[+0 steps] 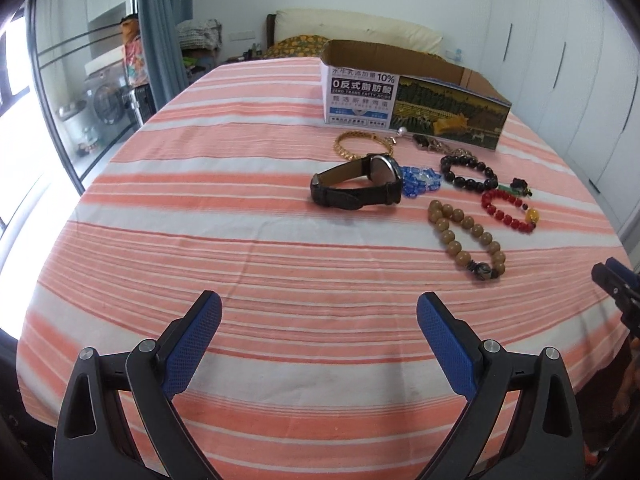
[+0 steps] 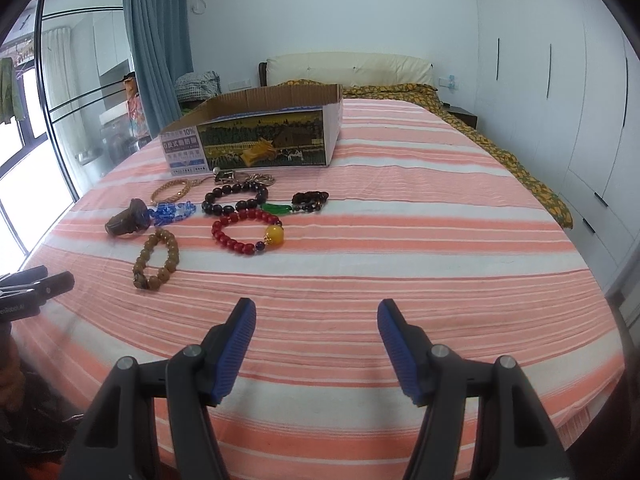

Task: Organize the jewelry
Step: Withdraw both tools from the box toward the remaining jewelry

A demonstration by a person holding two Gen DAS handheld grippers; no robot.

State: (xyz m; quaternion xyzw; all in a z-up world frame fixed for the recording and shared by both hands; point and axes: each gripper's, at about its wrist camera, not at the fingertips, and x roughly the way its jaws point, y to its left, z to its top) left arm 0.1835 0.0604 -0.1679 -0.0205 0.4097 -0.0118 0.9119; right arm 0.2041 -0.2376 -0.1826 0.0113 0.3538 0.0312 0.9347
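Both grippers, left (image 1: 319, 312) and right (image 2: 317, 318), fingers apart, empty, over striped bed. Watch (image 1: 358, 182), bracelets (image 2: 248, 230) lie beside box (image 2: 256, 136); nothing visibly sorted yet.

A striped bedspread (image 2: 400, 240) covers the bed, with white wardrobes (image 2: 560, 80), teal curtain (image 2: 152, 40) and bright windows (image 2: 24, 120).

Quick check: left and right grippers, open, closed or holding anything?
Left gripper: open, holding nothing, above the striped bedsheet.
Right gripper: open, holding nothing.
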